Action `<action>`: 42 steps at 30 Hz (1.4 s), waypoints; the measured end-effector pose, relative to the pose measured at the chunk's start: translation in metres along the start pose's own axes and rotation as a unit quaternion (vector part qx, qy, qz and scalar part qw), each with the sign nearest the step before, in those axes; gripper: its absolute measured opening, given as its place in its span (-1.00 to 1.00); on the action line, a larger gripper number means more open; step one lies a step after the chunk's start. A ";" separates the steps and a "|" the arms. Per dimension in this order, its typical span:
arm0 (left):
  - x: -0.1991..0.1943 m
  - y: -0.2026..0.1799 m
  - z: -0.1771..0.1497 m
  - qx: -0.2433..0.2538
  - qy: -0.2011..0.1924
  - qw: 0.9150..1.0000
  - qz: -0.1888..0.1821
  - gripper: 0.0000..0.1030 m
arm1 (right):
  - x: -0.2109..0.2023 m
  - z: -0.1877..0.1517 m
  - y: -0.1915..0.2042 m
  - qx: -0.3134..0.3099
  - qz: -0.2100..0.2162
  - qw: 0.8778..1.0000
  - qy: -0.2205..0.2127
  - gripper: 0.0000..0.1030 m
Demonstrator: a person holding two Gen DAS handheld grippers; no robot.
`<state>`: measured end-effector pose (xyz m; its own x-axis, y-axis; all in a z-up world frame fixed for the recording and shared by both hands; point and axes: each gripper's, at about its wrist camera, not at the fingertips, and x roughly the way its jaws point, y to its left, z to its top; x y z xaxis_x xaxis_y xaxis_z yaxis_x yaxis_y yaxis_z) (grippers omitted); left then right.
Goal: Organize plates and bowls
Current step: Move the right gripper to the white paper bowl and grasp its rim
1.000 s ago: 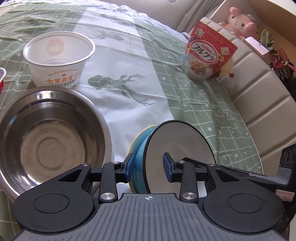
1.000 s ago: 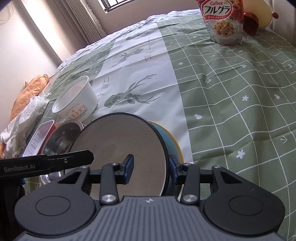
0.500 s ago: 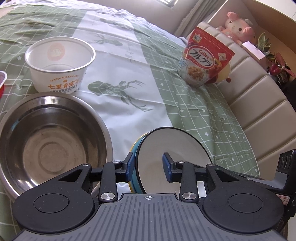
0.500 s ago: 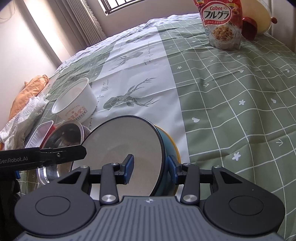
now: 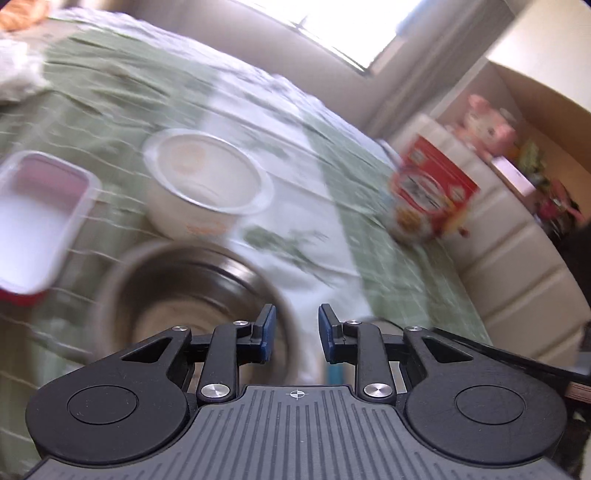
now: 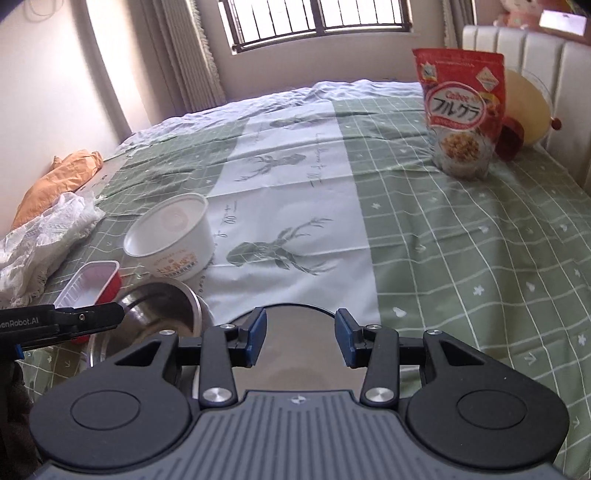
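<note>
- My left claw (image 5: 293, 332) is parted by a narrow gap and grips nothing; its view is blurred by motion. The rim of the steel bowl (image 5: 192, 295) lies just beyond its left finger.
- From that view, left to right on the bed: a red tray (image 5: 37, 225), a white paper bowl (image 5: 207, 184) behind the steel bowl, then a red cereal bag (image 5: 428, 195) near the padded headboard (image 5: 517, 280).
- My right claw (image 6: 299, 336) is open wider, holding nothing, and hovers over a grey plate (image 6: 295, 350) lying flat below its fingers. I cannot tell whether they touch it.
- Left of that plate sit the steel bowl (image 6: 162, 310), the red tray (image 6: 94, 284) and the paper bowl (image 6: 170, 236).
- The green checked bedspread (image 6: 461, 240) runs back to the cereal bag (image 6: 460, 114) and a barred window (image 6: 314, 18).
</note>
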<state>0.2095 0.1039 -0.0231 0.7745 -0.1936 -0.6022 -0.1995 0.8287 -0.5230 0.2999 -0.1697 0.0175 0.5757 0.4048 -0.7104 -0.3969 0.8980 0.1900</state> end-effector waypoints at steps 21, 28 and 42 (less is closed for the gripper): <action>0.061 0.109 0.105 -0.119 -0.029 0.992 0.024 -0.46 | 0.134 0.106 0.089 0.023 0.038 0.993 0.108 -0.01; 0.108 0.120 0.128 -0.116 -0.001 0.993 0.034 -0.46 | 0.213 0.133 0.099 0.048 0.039 0.985 0.160 -0.01; 0.167 0.139 0.119 -0.118 0.048 0.992 0.013 -0.39 | 0.298 0.117 0.110 0.030 0.005 0.967 0.253 -0.21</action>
<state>0.3823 0.2495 -0.1244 0.7091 -0.2331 -0.6654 -0.3618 0.6898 -0.6271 0.5111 0.0693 -0.0941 0.1420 0.2911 -0.9461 -0.3507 0.9086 0.2269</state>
